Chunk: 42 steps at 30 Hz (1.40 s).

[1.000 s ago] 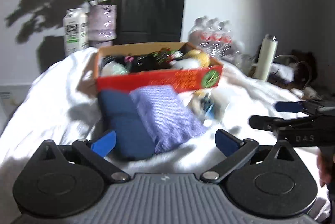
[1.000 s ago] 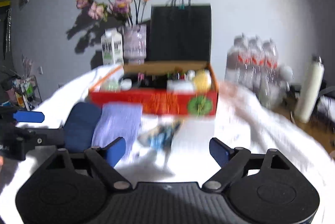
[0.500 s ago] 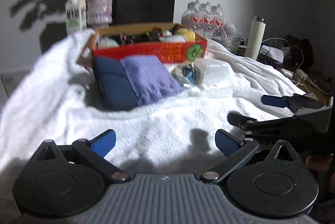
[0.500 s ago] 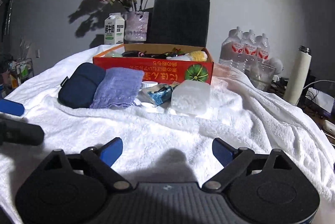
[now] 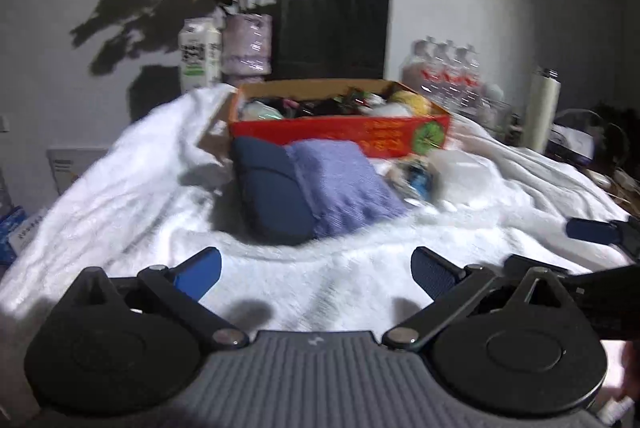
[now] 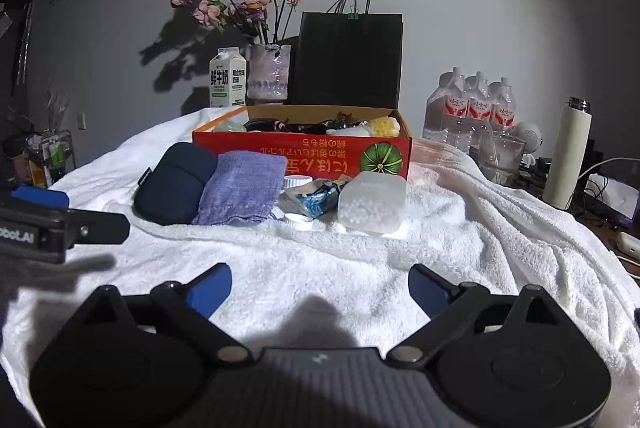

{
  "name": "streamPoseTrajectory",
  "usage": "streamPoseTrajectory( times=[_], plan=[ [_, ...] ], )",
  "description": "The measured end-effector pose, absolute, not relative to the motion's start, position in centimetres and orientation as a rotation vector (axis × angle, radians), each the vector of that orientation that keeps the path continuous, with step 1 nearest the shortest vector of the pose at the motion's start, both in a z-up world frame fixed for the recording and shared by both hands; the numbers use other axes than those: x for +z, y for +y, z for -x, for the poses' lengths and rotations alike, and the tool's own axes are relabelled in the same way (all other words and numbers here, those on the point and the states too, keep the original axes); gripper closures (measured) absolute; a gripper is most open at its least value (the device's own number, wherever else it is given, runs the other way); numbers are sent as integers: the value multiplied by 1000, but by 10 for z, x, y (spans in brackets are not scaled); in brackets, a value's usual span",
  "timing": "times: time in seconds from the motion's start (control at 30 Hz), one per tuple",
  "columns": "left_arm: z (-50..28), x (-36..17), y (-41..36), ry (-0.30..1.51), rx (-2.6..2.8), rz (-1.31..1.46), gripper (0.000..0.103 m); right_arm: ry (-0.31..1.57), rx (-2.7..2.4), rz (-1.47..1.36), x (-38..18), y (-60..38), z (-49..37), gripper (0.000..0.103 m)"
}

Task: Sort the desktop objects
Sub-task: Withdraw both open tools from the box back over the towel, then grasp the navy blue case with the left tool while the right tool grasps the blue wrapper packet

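Right wrist view: both grippers, left [image 6: 60, 224] and right [image 6: 320, 288], hover level over the white towel [image 6: 360, 268], jaws apart.

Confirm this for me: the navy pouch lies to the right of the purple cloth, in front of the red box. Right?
Not quite. The navy pouch lies to the left of the purple cloth, touching it, as the right wrist view shows. Both are in front of the red box.
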<state>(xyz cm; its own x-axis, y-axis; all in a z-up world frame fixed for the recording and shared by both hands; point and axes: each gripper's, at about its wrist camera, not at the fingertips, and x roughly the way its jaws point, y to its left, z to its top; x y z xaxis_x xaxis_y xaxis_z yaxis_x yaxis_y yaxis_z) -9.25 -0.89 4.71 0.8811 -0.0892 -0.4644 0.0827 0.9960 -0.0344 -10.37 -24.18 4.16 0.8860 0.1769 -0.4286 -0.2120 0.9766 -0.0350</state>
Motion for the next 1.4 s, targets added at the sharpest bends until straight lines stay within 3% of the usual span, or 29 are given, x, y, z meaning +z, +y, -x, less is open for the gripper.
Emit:
streamPoseTrajectory(
  times=[0.97, 1.0, 1.1, 1.2, 1.33, 1.4],
  plan=[
    [-43, 30, 10, 496, -77, -39, 3, 500, 171, 37, 47, -234, -29, 8],
    [-47, 29, 13, 508, -82, -23, 7, 503, 178, 29, 47, -233, -35, 9],
    [-58, 26, 20, 542, -94, 30, 38, 498, 225, 35, 49, -223, -50, 12],
    [-61, 23, 24, 532, -103, 56, 45, 510, 249, 67, 45, -210, -66, 15],
    [-53, 28, 28, 498, -103, 78, 66, 514, 185, 204, 37, -188, -75, 16],
    [-48, 32, 33, 490, -110, 107, 71, 509, 167, 276, 33, -178, -72, 19]
  ],
)
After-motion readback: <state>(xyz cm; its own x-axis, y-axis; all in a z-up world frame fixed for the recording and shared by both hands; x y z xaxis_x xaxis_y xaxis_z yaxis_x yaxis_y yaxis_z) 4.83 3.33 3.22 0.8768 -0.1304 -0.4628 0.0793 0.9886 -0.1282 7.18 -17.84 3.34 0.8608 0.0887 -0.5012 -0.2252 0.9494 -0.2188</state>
